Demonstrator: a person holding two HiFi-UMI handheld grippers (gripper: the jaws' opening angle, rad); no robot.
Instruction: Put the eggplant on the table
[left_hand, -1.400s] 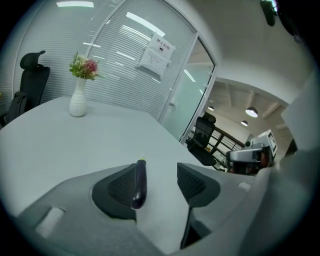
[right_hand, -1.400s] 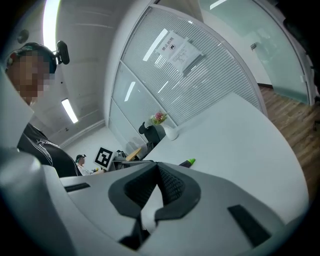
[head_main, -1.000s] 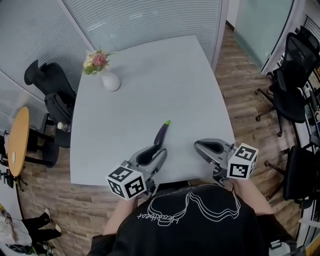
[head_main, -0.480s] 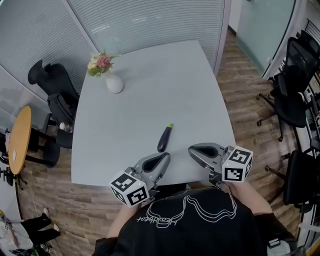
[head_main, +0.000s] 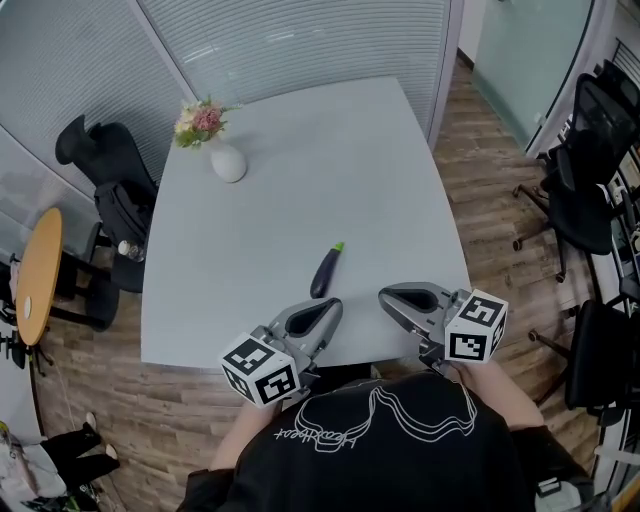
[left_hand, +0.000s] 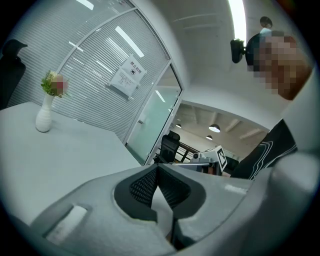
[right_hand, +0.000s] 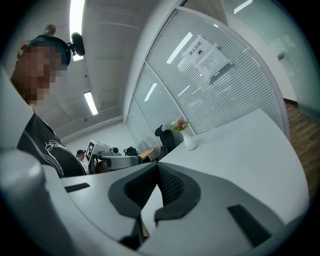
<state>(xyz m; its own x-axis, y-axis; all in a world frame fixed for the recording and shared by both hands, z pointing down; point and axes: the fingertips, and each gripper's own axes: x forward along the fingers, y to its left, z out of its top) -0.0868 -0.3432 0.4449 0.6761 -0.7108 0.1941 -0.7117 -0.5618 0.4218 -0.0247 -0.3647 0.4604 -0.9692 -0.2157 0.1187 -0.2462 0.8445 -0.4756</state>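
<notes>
A dark purple eggplant (head_main: 325, 270) with a green stem lies free on the grey table (head_main: 300, 180), near its front edge. In the head view my left gripper (head_main: 331, 305) hangs just short of the eggplant's near end, apart from it, jaws shut and empty. My right gripper (head_main: 385, 296) hovers to the eggplant's right over the front edge, also shut with nothing in it. The left gripper view shows the left gripper (left_hand: 157, 167) with its pads meeting. The right gripper view shows the same for the right gripper (right_hand: 156, 167). The eggplant is in neither gripper view.
A white vase (head_main: 226, 160) of flowers stands at the table's far left corner. Black office chairs (head_main: 590, 170) stand to the right, another black chair (head_main: 100, 160) to the left beside a round wooden table (head_main: 35, 280). Glass partitions close the far side.
The left gripper's jaws stood open round the eggplant; they have shut empty and drawn back toward me. The eggplant stays on the table. The right gripper has hardly moved.
</notes>
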